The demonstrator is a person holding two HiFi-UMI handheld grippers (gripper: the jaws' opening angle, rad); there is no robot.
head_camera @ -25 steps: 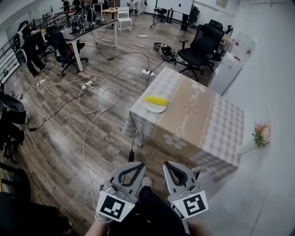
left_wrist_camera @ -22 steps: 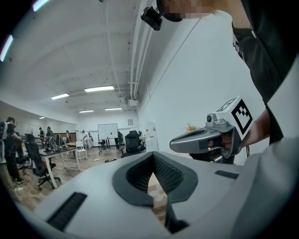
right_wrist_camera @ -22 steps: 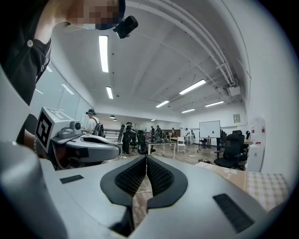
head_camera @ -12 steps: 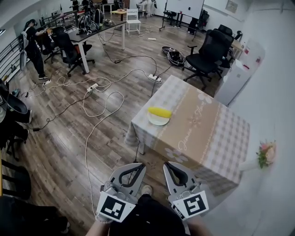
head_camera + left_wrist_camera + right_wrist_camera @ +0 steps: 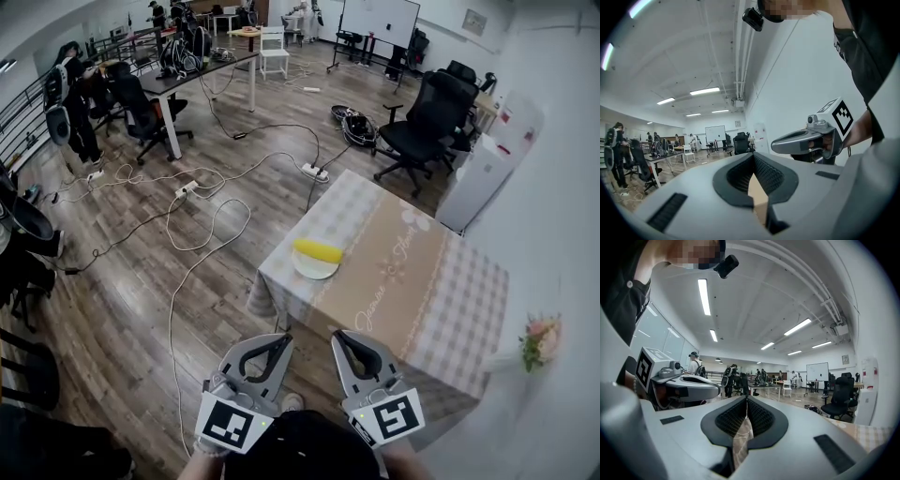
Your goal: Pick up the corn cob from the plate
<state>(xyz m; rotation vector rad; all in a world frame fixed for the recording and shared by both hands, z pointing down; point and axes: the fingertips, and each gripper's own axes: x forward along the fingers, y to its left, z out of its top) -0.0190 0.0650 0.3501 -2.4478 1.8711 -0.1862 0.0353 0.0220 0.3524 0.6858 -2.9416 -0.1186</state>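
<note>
A yellow corn cob (image 5: 317, 250) lies across a white plate (image 5: 313, 269) near the left edge of a small table with a beige checked cloth (image 5: 412, 281). Both grippers are held side by side low in the head view, well short of the table. My left gripper (image 5: 279, 340) is shut with nothing between its jaws, which meet at the tip (image 5: 753, 157). My right gripper (image 5: 343, 336) is also shut and empty, its pads together (image 5: 746, 400). Neither gripper view shows the corn or the plate.
Cables and power strips (image 5: 187, 187) trail over the wood floor left of the table. A black office chair (image 5: 427, 122) stands beyond it, and desks with people (image 5: 70, 103) at the far left. Pink flowers (image 5: 536, 339) sit by the white wall on the right.
The table with the plate and corn has come nearer in the head view, sliding down the frame toward the grippers. Both grippers kept their pose and stayed shut.
</note>
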